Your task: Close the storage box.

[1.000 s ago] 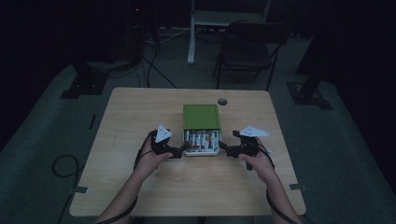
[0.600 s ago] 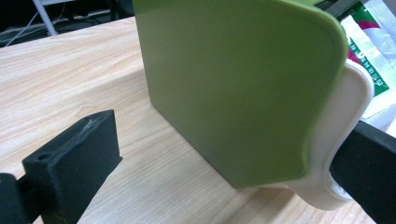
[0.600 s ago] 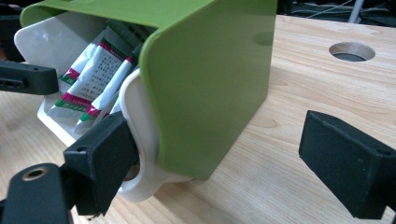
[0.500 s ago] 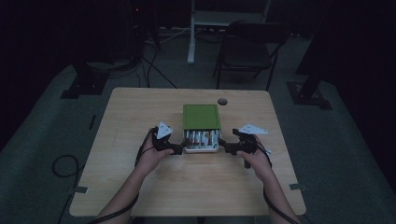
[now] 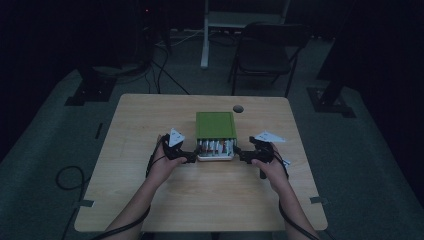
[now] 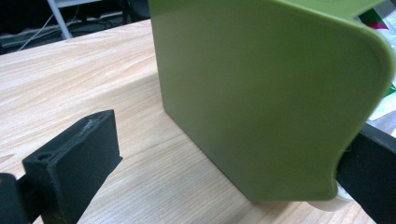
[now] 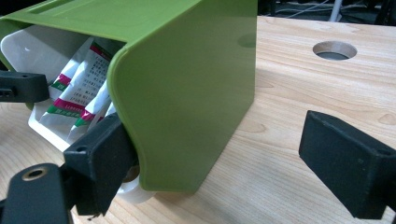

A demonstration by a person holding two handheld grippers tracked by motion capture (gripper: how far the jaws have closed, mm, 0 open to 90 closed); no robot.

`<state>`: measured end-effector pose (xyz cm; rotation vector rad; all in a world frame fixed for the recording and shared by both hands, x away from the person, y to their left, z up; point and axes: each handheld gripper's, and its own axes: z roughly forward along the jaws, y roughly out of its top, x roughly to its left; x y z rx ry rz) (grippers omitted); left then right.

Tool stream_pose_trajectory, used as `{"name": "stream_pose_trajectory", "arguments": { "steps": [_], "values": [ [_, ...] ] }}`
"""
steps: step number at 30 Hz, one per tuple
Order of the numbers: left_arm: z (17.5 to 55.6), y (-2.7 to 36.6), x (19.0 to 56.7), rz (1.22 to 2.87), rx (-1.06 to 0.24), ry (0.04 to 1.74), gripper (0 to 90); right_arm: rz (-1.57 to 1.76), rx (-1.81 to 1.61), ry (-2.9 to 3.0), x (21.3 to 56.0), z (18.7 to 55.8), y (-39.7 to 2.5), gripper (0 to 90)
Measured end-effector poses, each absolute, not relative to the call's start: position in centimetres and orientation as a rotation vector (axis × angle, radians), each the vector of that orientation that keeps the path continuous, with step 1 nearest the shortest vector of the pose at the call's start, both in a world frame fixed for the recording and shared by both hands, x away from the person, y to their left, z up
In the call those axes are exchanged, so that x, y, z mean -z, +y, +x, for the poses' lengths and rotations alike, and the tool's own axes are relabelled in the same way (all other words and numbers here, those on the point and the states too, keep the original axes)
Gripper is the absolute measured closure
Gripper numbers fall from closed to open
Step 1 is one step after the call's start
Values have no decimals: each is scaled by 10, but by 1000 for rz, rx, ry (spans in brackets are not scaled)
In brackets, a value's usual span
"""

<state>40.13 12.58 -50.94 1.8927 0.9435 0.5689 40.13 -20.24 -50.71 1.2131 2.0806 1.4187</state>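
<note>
A green box [image 5: 215, 124] stands mid-table with its white drawer [image 5: 215, 150] pulled out toward me, holding several sachets [image 7: 77, 95]. My left gripper [image 5: 189, 158] is at the box's front left corner. It is open, and the green side wall [image 6: 261, 93] stands between its jaws. One jaw is out on the table and the other is behind the wall's front edge. My right gripper [image 5: 241, 158] is open at the front right corner. Its left jaw sits against the drawer's white corner [image 7: 133, 189], and its right jaw is outside the green wall [image 7: 196, 93].
The wooden table [image 5: 150, 115] has a round cable hole [image 5: 238, 108] behind the box. A dark chair [image 5: 267, 50] and a white stand [image 5: 205, 35] are on the floor beyond the far edge. Cables [image 5: 67, 177] lie on the floor at the left.
Both hands have crept slightly inward toward the box's front corners. The box and drawer look unmoved.
</note>
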Motion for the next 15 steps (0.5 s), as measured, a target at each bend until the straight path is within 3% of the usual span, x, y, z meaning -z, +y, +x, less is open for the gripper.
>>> {"name": "stream_pose_trajectory", "arguments": {
  "steps": [15],
  "values": [
    [397, 127, 510, 1890, -543, 932, 4, 1204, -1398, 2091, 507, 398, -197, 124]
  ]
}}
